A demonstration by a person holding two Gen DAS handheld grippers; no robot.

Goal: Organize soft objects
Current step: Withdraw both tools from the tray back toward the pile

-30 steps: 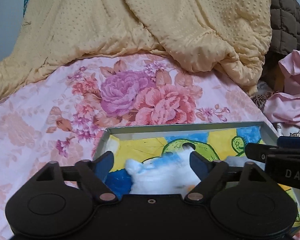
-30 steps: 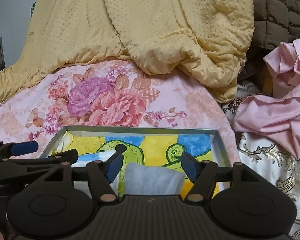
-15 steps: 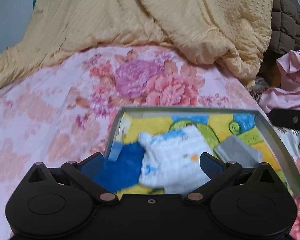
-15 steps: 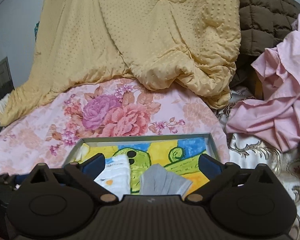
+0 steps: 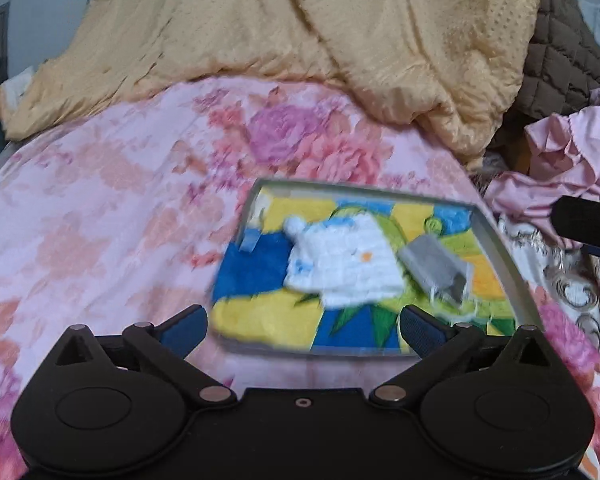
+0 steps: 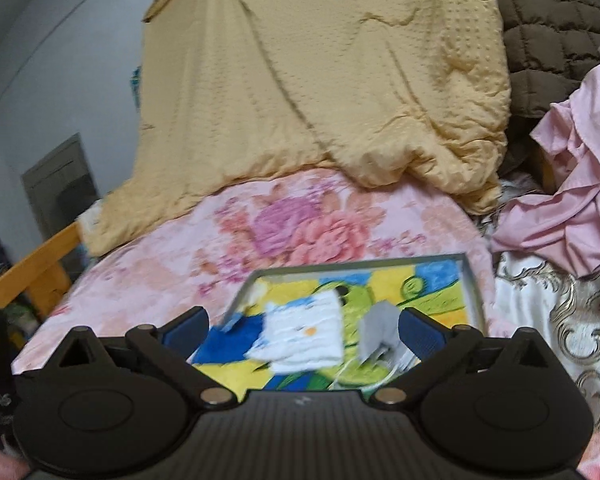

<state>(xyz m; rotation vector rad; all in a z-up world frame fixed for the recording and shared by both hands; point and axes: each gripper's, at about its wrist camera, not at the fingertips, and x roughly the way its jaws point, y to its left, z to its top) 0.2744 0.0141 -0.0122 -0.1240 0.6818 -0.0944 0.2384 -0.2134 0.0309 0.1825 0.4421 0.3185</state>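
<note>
A shallow grey tray with a yellow, blue and green picture lies on the flowered bed sheet. In it lie a blue cloth, a white knitted cloth and a folded grey cloth, side by side. My left gripper is open and empty, above the tray's near edge. My right gripper is open and empty, above the tray, with the white cloth, grey cloth and blue cloth below it. The right gripper's edge shows at the far right of the left wrist view.
A pink flowered sheet covers the bed. A yellow quilt is heaped behind the tray, with a brown quilted blanket and crumpled pink cloth at the right. A wooden bed rail runs at the left.
Both grippers opened, let go of the white and grey cloths in the tray, and drew back and up. The tray now shows whole and farther away.
</note>
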